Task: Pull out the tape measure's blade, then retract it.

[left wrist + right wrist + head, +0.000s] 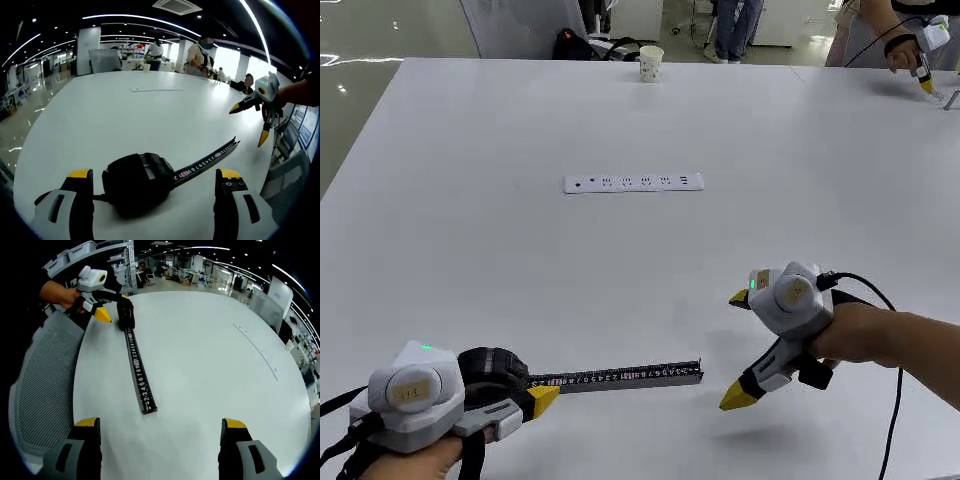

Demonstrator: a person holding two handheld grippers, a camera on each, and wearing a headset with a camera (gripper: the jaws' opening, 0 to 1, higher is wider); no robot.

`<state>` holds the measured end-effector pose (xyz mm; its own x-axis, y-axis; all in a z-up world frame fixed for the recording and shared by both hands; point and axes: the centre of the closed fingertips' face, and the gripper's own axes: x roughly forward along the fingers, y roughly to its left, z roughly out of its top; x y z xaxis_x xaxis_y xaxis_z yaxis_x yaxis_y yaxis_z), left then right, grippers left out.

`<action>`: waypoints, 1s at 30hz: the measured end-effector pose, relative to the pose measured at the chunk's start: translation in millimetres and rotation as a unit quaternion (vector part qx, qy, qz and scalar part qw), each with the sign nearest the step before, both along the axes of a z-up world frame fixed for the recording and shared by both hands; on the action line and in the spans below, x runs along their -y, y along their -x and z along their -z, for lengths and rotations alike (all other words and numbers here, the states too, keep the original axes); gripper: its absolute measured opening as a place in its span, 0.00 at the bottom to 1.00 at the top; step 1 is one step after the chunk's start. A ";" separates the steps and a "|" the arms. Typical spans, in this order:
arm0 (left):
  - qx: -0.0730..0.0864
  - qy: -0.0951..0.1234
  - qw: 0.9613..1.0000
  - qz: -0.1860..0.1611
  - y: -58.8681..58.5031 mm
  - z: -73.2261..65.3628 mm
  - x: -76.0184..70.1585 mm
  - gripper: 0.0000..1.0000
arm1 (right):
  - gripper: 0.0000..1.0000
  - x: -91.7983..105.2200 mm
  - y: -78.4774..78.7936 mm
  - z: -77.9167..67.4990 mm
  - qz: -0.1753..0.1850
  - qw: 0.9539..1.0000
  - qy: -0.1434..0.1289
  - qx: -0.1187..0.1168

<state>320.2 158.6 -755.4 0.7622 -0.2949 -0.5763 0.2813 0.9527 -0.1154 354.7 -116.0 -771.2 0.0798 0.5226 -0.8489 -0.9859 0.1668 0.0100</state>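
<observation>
A black tape measure (492, 375) lies on the white table (520, 230) at the near left, with its dark blade (620, 377) pulled out to the right and resting flat. My left gripper (515, 385) stands open around the case (140, 180), and gaps show between the case and both jaws. The blade (205, 162) runs off toward the right gripper (247, 126). My right gripper (737, 347) is open and holds nothing, hovering just right of the blade's end (148, 409). In the right gripper view the blade (138, 372) leads back to the case and the left gripper (102, 315).
A white power strip (633, 183) lies mid-table and a paper cup (651, 62) stands at the far edge. Another person's hand with a gripper (920, 60) works at the far right corner. A grey mesh chair (40, 370) sits by the table's near edge.
</observation>
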 end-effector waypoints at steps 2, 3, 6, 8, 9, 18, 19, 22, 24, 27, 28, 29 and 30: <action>0.006 -0.005 1.000 -0.016 -3.8 0.7 -5.4 0.99 | 0.99 -1.9 1.2 2.2 -0.008 1.000 0.004 -0.001; 0.009 -0.007 1.000 -0.022 -5.3 0.2 -6.8 0.99 | 0.99 -3.4 1.8 2.7 -0.013 1.000 0.003 0.000; 0.010 -0.008 0.999 -0.034 -10.1 1.4 -10.2 0.99 | 0.99 -7.5 2.5 6.5 -0.022 1.000 0.005 -0.001; 0.012 -0.011 0.999 -0.039 -12.2 1.7 -11.8 0.99 | 0.94 -10.1 2.1 7.6 -0.028 1.000 0.006 0.001; 0.015 -0.015 0.999 -0.038 -12.7 1.7 -12.2 0.99 | 0.92 -10.7 1.1 8.5 -0.029 1.000 0.006 0.003; 0.028 -0.011 0.999 -0.039 -17.8 5.8 -7.2 0.99 | 0.80 -15.7 0.8 13.0 -0.042 0.999 0.014 0.003; 0.028 -0.009 0.999 -0.042 -18.1 5.4 -6.6 0.99 | 0.77 -15.7 0.2 13.1 -0.045 0.999 0.016 0.006; 0.030 -0.012 0.999 -0.043 -19.4 6.5 -4.8 0.99 | 0.71 -16.9 -0.2 14.3 -0.047 0.999 0.018 0.007; 0.033 -0.021 0.998 -0.043 -20.1 8.8 -4.2 0.99 | 0.66 -19.1 0.7 15.6 -0.061 0.998 0.025 0.013; 0.040 -0.025 0.998 -0.041 -20.8 12.1 -3.6 0.99 | 0.60 -23.2 1.2 17.9 -0.073 0.997 0.027 0.015; 0.043 -0.024 0.998 -0.040 -20.6 11.7 -2.5 0.99 | 0.57 -24.2 1.7 18.5 -0.076 0.997 0.029 0.015; 0.053 -0.024 0.998 -0.037 -21.0 8.6 -0.5 0.99 | 0.55 -26.0 3.6 18.6 -0.084 0.996 0.032 0.016; 0.061 -0.027 0.997 -0.037 -21.4 5.8 -0.1 0.99 | 0.52 -26.8 5.0 19.3 -0.088 0.995 0.034 0.015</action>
